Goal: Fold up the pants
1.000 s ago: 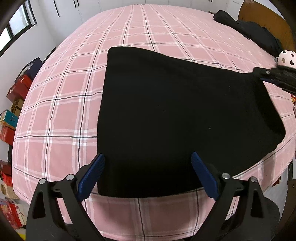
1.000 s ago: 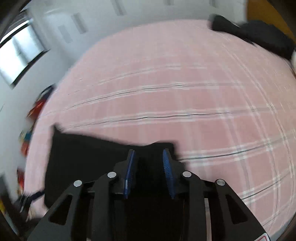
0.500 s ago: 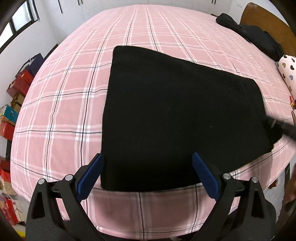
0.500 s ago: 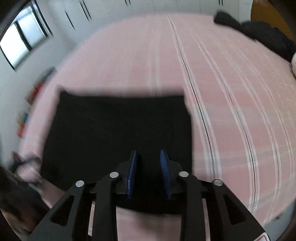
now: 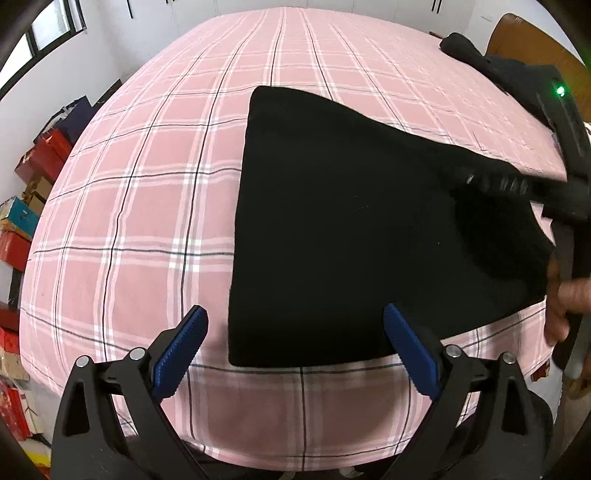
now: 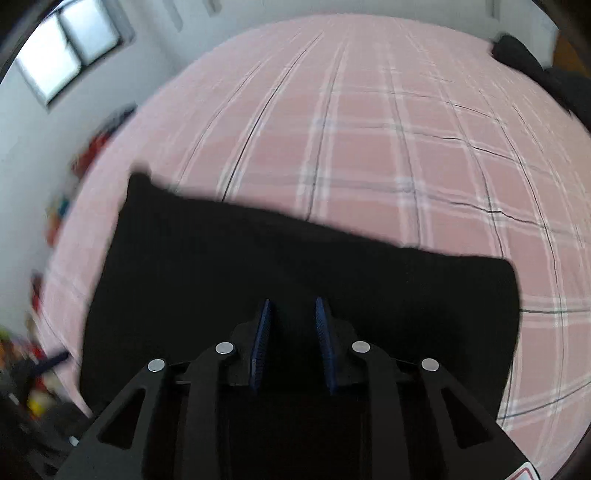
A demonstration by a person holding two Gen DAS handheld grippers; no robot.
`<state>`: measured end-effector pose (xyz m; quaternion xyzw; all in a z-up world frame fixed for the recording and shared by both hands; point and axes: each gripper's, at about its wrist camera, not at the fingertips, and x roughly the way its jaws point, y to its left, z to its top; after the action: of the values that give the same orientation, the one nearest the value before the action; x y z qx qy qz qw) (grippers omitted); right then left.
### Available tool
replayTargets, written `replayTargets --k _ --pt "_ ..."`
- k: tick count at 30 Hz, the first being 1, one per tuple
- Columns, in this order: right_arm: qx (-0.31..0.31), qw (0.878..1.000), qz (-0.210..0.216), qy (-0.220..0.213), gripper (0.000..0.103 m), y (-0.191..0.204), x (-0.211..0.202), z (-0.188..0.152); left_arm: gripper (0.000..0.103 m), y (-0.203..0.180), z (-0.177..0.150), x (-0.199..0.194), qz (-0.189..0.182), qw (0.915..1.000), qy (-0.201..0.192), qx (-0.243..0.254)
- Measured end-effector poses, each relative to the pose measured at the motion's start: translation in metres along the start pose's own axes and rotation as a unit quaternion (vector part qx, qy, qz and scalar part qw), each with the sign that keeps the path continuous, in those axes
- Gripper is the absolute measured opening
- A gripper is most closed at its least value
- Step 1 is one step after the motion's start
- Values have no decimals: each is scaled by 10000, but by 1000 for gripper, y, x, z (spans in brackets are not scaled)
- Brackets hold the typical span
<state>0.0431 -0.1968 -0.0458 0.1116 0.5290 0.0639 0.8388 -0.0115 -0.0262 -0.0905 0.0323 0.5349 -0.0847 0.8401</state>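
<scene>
The black pants (image 5: 351,229) lie folded flat as a rough rectangle on the pink plaid bed (image 5: 147,206). My left gripper (image 5: 295,347) is open and empty, its blue pads straddling the pants' near edge from above. My right gripper (image 6: 291,339) hovers over the pants (image 6: 258,266) with its jaws nearly closed and nothing visibly between the pads. In the left wrist view the right gripper (image 5: 495,181) reaches in over the pants' right side, with a hand behind it.
A dark garment (image 5: 480,55) lies at the bed's far right by a wooden headboard (image 5: 524,33). Coloured boxes (image 5: 22,206) are stacked on the floor at the left. The bed's near edge (image 5: 295,435) runs just below my left gripper.
The right gripper swung from the pants' right corner to above the cloth. The left gripper shifted left, so the pants sit further right in its view. The pants lie flatter.
</scene>
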Motion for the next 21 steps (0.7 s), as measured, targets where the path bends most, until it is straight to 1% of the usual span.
replayTargets --k 1,2,3,4,5,6,7,8,9,10,11,13,14,15,16,17,18,19,20,21 --pt "146 9996 -161 -193 26 -6 -15 -1 94 4 1 -2 -87 9999 -37 -41" --pt "263 9987 -178 -396 36 -14 -31 -5 94 12 3 -4 -242 9995 -98 -148" --pt "372 9976 -156 -571 56 -23 -50 -13 95 21 6 -5 -443 9985 -164 -277" --pt "467 9962 -221 -702 67 -34 -64 -23 97 31 7 -7 -696 9962 -242 -458" --pt "523 9954 -271 -749 83 -41 -72 -37 98 43 9 -8 -931 9928 -300 -697" --pt "589 9954 -264 -704 87 -54 -80 -52 98 52 11 -6 -1075 9900 -292 -867" --pt "649 9960 -237 -574 87 -65 -81 -64 98 60 13 0 -1244 9866 -218 -1032" --pt "751 9962 -194 -385 87 -78 -78 -75 98 68 16 9 -1438 9822 -54 -1204" --pt "853 9960 -146 -226 87 -90 -68 -78 98 74 17 21 -1566 9784 138 -1343" --pt "972 9952 -69 -71 87 -99 -62 -86 98 77 18 30 -1662 9753 248 -1436" --pt "1110 9938 58 77 87 -106 -57 -95 98 79 19 38 -1773 9718 373 -1508" --pt "1464 9871 575 298 87 -121 -41 -109 98 77 16 53 -2024 9640 624 -1608" --pt "1583 9824 925 362 87 -124 -35 -113 98 73 13 54 -2062 9633 651 -1590" --pt "1672 9781 1171 403 87 -126 -31 -112 98 69 13 55 -2016 9661 602 -1500" --pt "1762 9736 1389 423 87 -128 -26 -113 98 63 16 56 -2138 9659 595 -1334" --pt "1907 9684 1564 381 88 -129 -19 -115 98 57 16 58 -2275 9637 644 -1237" --pt "1983 9660 1625 329 92 -131 -16 -115 98 53 16 59 -2199 9659 634 -1211" --pt "2054 9608 1838 290 98 -134 -12 -113 98 48 17 59 -2140 9678 606 -1181" --pt "2149 9563 1973 214 98 -137 -11 -112 98 47 20 62 -2138 9679 593 -1181" --pt "2355 9473 2169 122 98 -144 -8 -110 98 45 22 62 -2170 9669 579 -1208"
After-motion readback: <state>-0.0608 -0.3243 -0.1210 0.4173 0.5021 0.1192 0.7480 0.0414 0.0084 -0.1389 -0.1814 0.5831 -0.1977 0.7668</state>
